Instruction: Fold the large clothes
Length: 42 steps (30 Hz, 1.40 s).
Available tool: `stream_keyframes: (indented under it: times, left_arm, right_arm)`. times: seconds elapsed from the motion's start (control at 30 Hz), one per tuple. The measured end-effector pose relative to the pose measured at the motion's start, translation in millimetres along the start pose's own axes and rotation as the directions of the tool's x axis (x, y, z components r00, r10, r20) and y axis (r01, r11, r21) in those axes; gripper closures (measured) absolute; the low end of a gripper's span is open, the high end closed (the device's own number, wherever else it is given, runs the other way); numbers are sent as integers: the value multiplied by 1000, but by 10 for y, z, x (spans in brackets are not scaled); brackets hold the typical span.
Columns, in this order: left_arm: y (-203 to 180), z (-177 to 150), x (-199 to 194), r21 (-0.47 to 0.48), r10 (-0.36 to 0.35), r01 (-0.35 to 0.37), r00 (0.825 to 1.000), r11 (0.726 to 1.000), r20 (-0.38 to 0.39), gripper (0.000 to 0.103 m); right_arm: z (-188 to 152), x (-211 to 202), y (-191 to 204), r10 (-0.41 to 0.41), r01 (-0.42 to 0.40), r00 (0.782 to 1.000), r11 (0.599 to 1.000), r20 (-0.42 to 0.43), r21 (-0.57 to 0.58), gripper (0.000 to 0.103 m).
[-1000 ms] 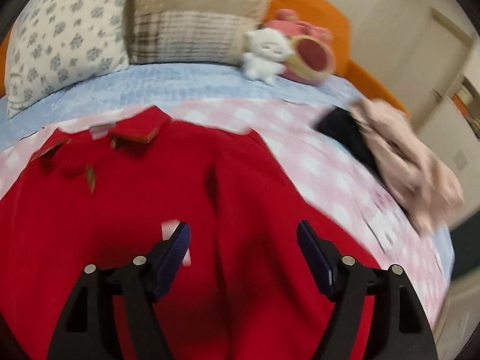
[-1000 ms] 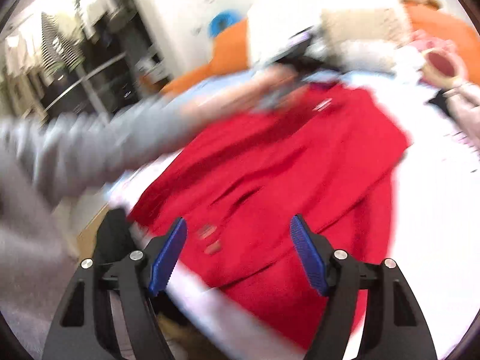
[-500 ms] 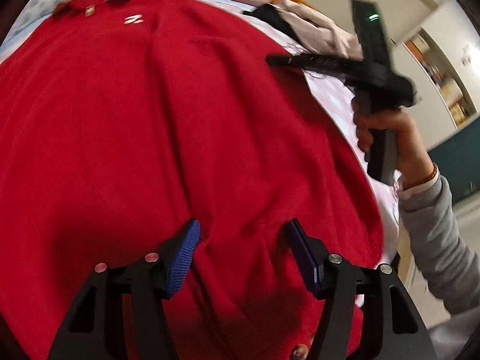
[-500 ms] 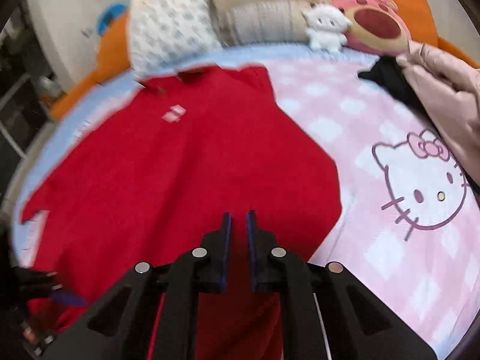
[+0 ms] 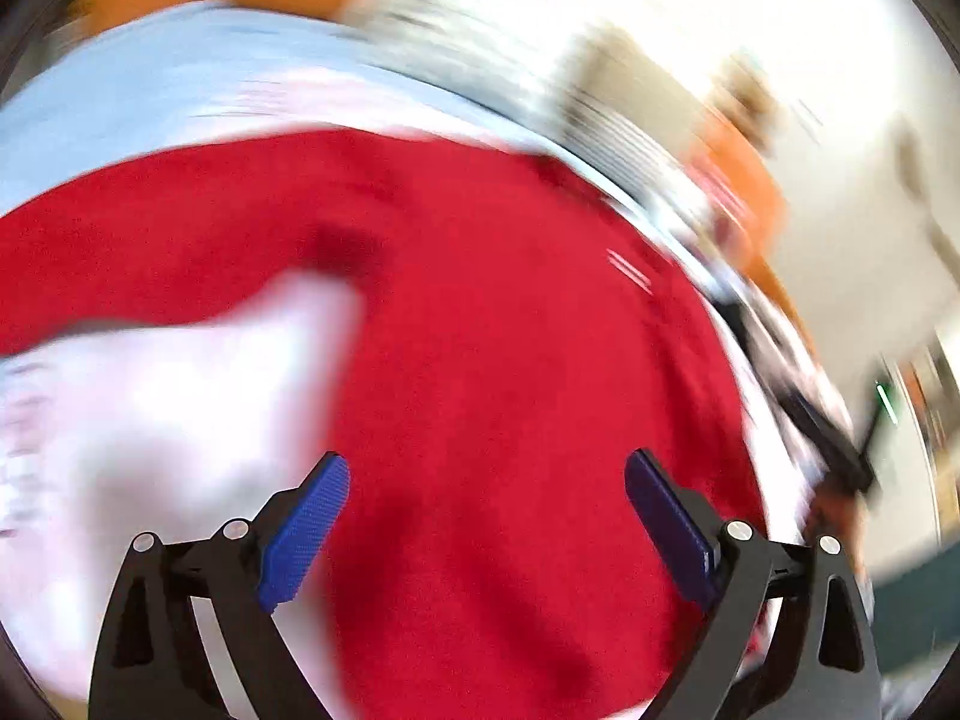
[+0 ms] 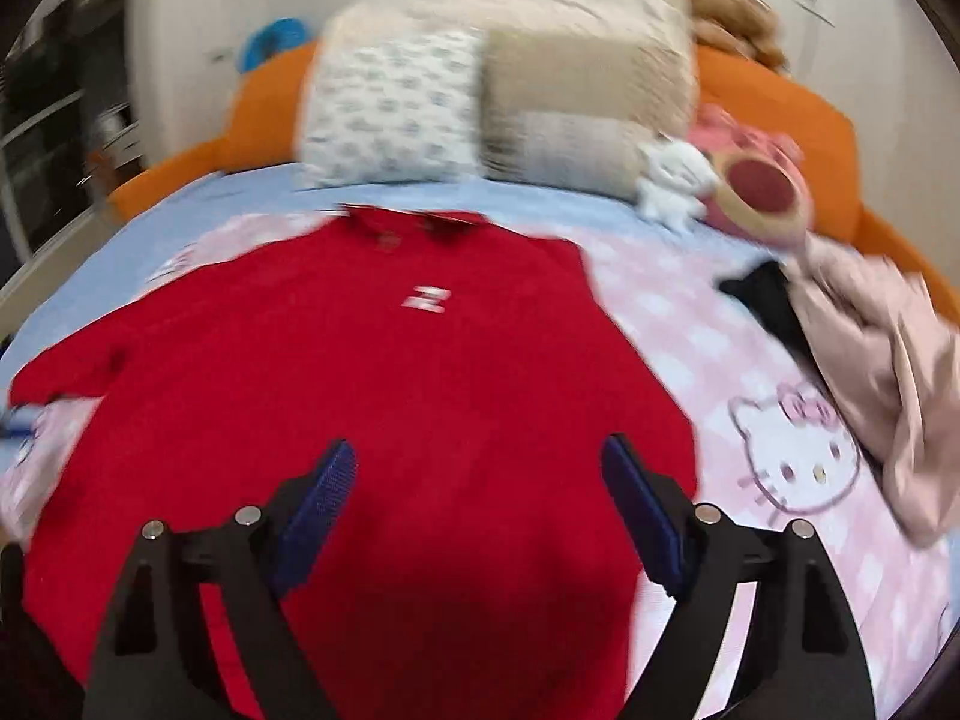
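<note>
The red shirt [image 6: 384, 396] lies spread flat on the bed, collar toward the pillows [image 6: 390, 120] and its small white logo showing on the chest. Under it is a pink checked blanket [image 6: 720, 348] with a cat face printed on it, over a pale blue sheet [image 6: 180, 204].

The right gripper [image 6: 477, 498] hangs over the lower part of the shirt, its jaws opening wide. The red cloth fills the gap between the blue pads, but they hold nothing; whether the tips touch the cloth below I cannot tell.

The left gripper [image 5: 486, 510] is over the same shirt [image 5: 510, 330] near its edge, and this view is badly smeared. Its jaws are opening too, spread far apart with nothing pinched; red cloth sits between them and the pale blanket [image 5: 150, 408] shows just outside the left finger.

Off to the right of the shirt, well apart from it, a beige garment [image 6: 882, 372] lies crumpled on a black one [image 6: 762, 294]. A white plush toy [image 6: 672, 180] and a pink one [image 6: 756, 180] sit by the pillows against the orange headboard [image 6: 780, 102].
</note>
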<state>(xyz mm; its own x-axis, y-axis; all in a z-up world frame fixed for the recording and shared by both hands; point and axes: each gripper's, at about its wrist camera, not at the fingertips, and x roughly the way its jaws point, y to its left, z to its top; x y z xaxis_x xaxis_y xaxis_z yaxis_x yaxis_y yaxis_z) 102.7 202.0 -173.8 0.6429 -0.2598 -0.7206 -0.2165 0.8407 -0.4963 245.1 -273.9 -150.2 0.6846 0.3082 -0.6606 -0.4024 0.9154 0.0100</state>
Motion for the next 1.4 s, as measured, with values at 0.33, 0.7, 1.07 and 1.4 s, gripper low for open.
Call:
stream_keyframes:
  times: [0.33,0.7,1.07,1.4]
  left_arm:
    - [2701,587,-962,-459,251,-175,962,871,109,9]
    - [3449,664,-529,-573,219,-115,969,811,116,8]
    - [2957,1314,-843,-451,216,-112,958,886,186,85]
    - [74,1725,-1279,184,-149,112,968,977,204,85]
  right_arm:
    - [426,150,1185,116,-119,993,983,-34,-142,20]
    - [505,419,2193,243,-257,966,938,-87,-235,23]
    - [756,1194,2321,382,-435,877,889,-290,-144,85]
    - [1305,1604,1888,348,-371,906,927,-240,-54,85]
